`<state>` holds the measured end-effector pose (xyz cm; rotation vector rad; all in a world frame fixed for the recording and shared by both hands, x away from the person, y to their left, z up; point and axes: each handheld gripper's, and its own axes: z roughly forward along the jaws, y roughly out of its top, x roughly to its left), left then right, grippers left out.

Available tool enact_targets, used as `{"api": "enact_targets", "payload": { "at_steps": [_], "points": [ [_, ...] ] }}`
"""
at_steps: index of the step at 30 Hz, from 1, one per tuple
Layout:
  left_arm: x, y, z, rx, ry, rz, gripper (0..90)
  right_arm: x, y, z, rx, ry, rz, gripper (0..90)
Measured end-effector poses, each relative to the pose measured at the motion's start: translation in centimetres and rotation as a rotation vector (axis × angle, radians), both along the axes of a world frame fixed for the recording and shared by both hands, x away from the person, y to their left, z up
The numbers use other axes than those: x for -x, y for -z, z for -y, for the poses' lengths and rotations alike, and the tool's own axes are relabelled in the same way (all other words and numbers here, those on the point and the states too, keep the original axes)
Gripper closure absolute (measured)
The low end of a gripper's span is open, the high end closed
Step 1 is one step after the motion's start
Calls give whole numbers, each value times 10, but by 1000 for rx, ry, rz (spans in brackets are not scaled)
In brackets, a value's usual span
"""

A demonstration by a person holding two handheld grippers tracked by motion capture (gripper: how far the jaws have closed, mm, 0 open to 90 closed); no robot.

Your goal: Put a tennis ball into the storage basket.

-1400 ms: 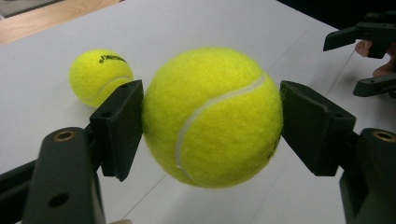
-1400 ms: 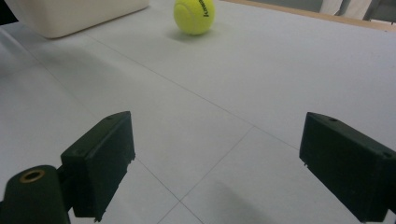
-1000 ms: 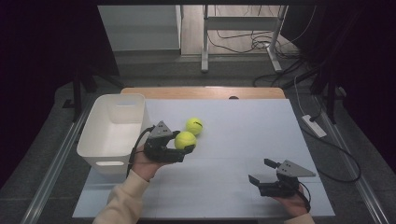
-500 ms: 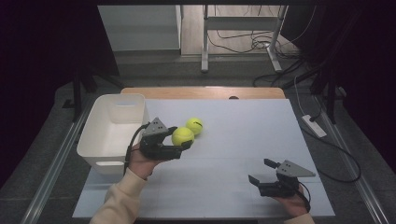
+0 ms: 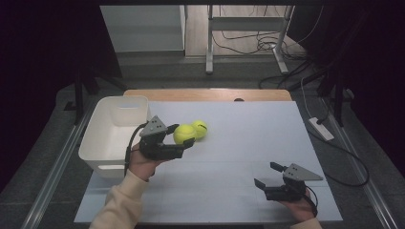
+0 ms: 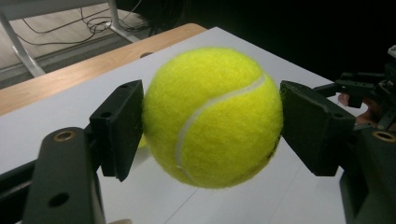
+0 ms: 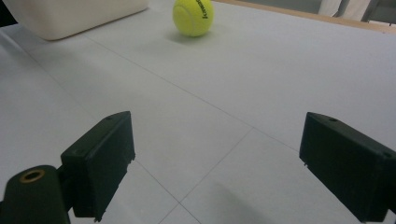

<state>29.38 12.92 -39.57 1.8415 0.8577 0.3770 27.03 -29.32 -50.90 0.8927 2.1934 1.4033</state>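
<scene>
My left gripper (image 5: 183, 135) is shut on a yellow tennis ball (image 5: 184, 134) and holds it above the table, just right of the white bin (image 5: 114, 131). In the left gripper view that ball (image 6: 212, 116) sits squeezed between both black pads. A second tennis ball (image 5: 199, 129) lies on the white table just beyond the held one, and the right gripper view has it far ahead (image 7: 193, 17). Near the table's front right, my right gripper (image 5: 267, 175) rests low and open, nothing between its jaws (image 7: 219, 168).
The white bin (image 7: 70, 16) stands at the table's left side. A wooden strip (image 5: 205, 94) runs along the far edge of the white table (image 5: 248, 138). A power strip (image 5: 321, 129) and cables lie on the floor to the right.
The left gripper has lifted the held ball and carried it slightly left, toward the bin. The right gripper has stayed put.
</scene>
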Motion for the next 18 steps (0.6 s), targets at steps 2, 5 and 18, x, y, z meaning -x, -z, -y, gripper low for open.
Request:
{"api": "enact_targets", "payload": {
  "at_steps": [2,5,18],
  "points": [
    [0,-3,-2,-3,-2,8,266,0,0,0,-1,1,1,102],
    [-1,-8,-4,6,-8,18,266,0,0,1,-2,1,-5,102],
    [-9,-12,-15,16,-49,14,266,-1,0,1,-12,1,-8,102]
  ]
}}
